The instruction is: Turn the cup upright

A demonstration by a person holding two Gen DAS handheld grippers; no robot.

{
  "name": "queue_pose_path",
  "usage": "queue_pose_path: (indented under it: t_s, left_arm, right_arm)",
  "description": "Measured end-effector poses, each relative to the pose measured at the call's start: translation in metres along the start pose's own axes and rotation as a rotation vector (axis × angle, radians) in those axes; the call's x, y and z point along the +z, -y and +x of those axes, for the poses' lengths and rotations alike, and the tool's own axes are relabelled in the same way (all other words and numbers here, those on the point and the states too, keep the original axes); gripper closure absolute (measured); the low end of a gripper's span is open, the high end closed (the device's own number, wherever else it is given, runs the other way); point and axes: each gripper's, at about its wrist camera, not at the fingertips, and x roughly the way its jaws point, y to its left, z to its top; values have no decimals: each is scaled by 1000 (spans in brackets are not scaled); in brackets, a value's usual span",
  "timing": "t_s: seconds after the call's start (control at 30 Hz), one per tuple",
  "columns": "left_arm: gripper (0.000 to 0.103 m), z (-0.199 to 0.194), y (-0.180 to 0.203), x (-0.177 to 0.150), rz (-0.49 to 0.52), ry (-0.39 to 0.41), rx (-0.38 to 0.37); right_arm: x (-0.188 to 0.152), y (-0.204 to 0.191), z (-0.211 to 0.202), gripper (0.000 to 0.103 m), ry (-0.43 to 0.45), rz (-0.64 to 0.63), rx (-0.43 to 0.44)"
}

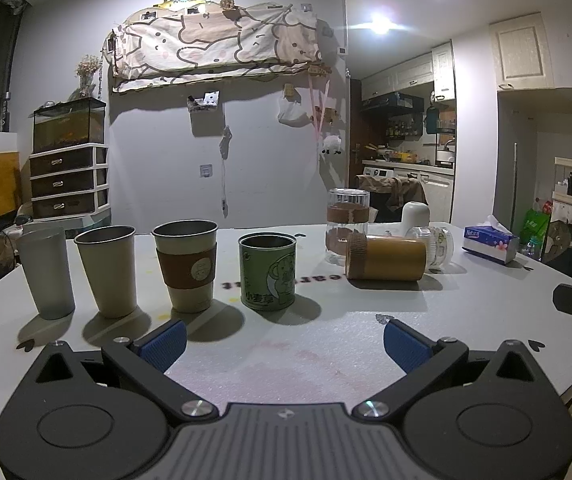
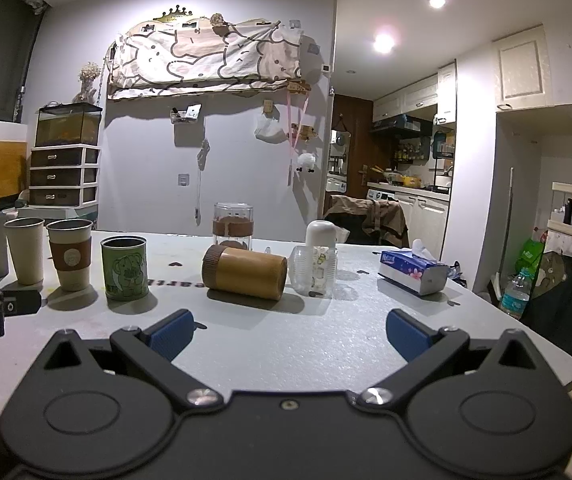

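A brown bamboo cup (image 1: 385, 258) lies on its side on the white table (image 1: 306, 356); it also shows in the right wrist view (image 2: 244, 267). Behind it a clear plastic cup (image 1: 434, 246) lies on its side too, seen in the right wrist view (image 2: 314, 270). A glass cup with a cork band (image 1: 348, 216) and a white cup (image 1: 415, 214) stand behind, upside down. My left gripper (image 1: 284, 342) is open and empty, near the table's front. My right gripper (image 2: 290, 332) is open and empty, a little short of the bamboo cup.
Upright in a row at the left stand a grey tumbler (image 1: 45, 272), a metal cup (image 1: 107, 270), a sleeved cup (image 1: 187, 264) and a green tin (image 1: 267, 272). A tissue box (image 2: 412, 270) lies at the right. The table edge runs close on the right.
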Motion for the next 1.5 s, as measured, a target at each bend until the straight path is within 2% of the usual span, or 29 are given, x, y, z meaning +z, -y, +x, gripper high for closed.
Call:
queue_pose_path:
  t_s: [1.5]
  left_arm:
    - [0,0,0,0,2,-2,0]
  right_arm:
    - [-3,-9,3,0,-3,-16,1]
